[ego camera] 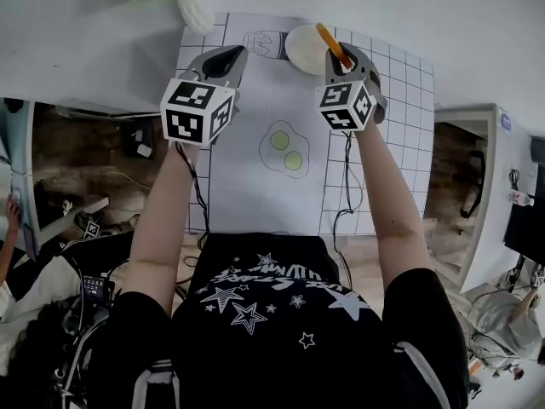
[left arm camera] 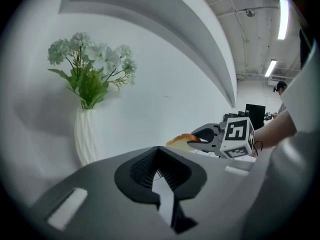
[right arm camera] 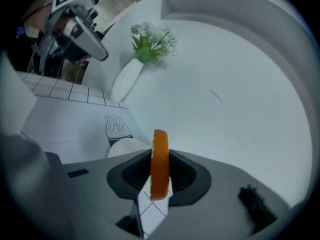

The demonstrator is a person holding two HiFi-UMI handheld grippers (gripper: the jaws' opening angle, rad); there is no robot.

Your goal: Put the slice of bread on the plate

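Observation:
The slice of bread has an orange crust and stands on edge between the jaws of my right gripper, which is shut on it. In the right gripper view the slice sticks up between the black pads, just to the right of and above the white plate. The plate lies at the far end of the gridded mat, partly hidden by the right gripper. My left gripper hovers over the mat's far left part, its jaws together and holding nothing. From the left gripper view the bread shows in the right gripper.
A white ribbed vase of pale flowers stands beyond the mat at the left, close to the left gripper. The mat carries a fried-egg drawing and a cup drawing. Cables hang over the near table edge. A white wall rises behind.

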